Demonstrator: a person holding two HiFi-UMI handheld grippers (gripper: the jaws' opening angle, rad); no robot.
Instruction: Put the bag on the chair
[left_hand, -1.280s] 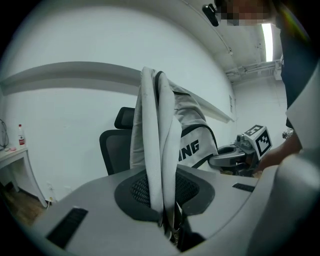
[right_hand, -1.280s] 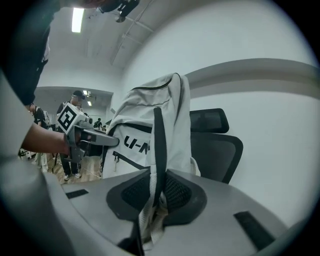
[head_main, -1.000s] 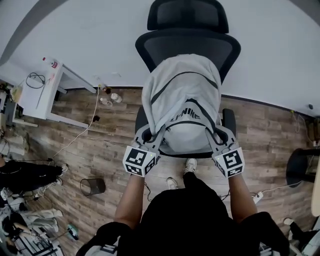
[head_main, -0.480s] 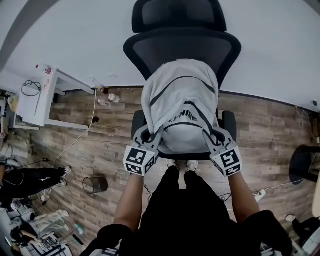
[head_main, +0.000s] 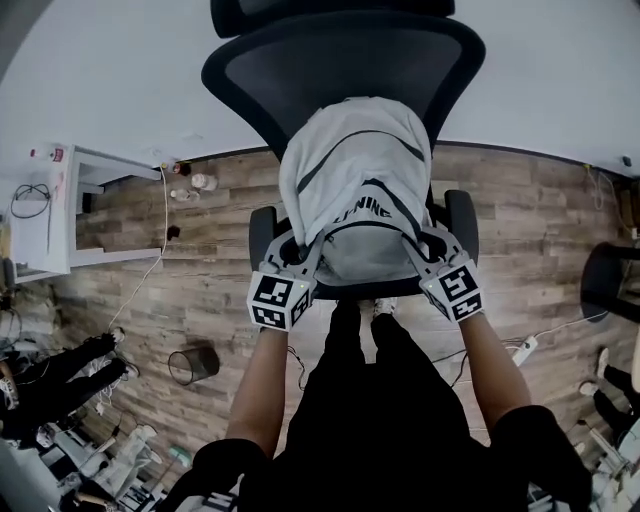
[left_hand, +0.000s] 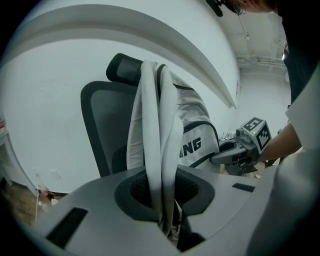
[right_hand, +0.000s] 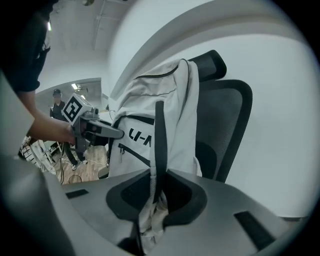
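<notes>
Nearest us: left gripper (head_main: 297, 256) and right gripper (head_main: 421, 250). Jaws on both are narrow, and each pinches a fold of strap or cloth at a lower corner of the light grey fabric backpack with black trim (head_main: 355, 180). The backpack sits straight ahead between the two grippers, equally near both, long axis upright, top leaning away from us. Behind and beneath it is the black mesh-backed office chair (head_main: 340, 60). We cannot tell whether the backpack's base touches the seat (head_main: 345, 290). We judge the coming move to be straight down.
</notes>
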